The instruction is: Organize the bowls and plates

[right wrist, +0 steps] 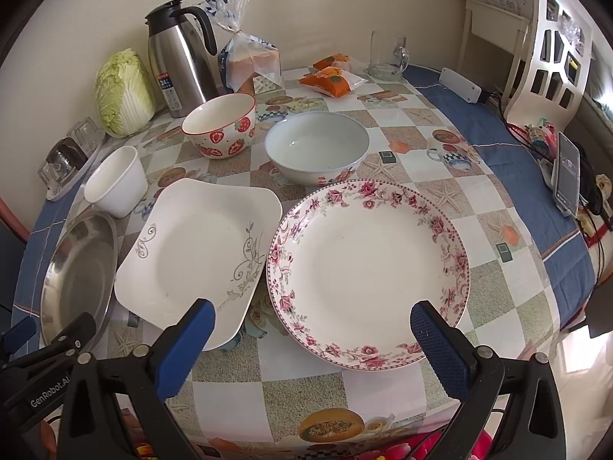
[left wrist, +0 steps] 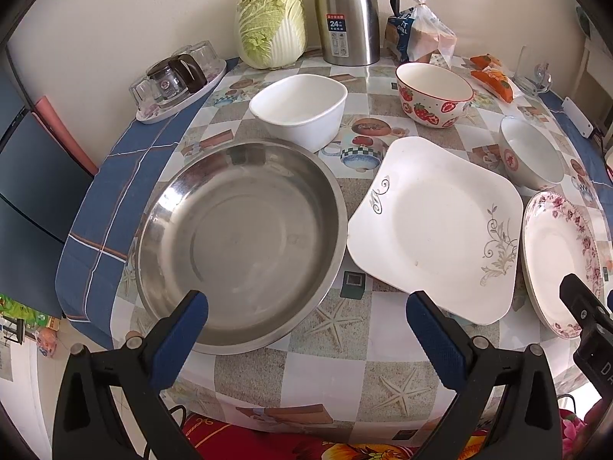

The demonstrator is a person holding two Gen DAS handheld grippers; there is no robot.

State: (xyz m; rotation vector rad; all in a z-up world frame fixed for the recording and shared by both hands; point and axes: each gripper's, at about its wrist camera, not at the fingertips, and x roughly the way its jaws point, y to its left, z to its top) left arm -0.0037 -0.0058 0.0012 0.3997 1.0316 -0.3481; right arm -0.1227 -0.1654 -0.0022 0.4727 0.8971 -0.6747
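A steel pan (left wrist: pixel 241 245) lies at the table's near left, with a square white plate (left wrist: pixel 436 226) beside it and a round floral plate (right wrist: pixel 367 272) to the right. Behind them stand a white squarish bowl (left wrist: pixel 302 109), a strawberry bowl (left wrist: pixel 435 94) and a pale round bowl (right wrist: pixel 317 147). My left gripper (left wrist: pixel 308 308) hovers open over the near table edge, between the pan and the square plate. My right gripper (right wrist: pixel 312 318) is open too, above the floral plate's near rim. Neither holds anything.
At the back stand a cabbage (left wrist: pixel 272 21), a steel thermos jug (left wrist: pixel 346 13), bagged bread (right wrist: pixel 249 57), orange snack packs (right wrist: pixel 331 76) and a glass mug (right wrist: pixel 387 55). A tray of upturned glasses (left wrist: pixel 178 80) sits far left. A phone (right wrist: pixel 567 172) and cables lie right.
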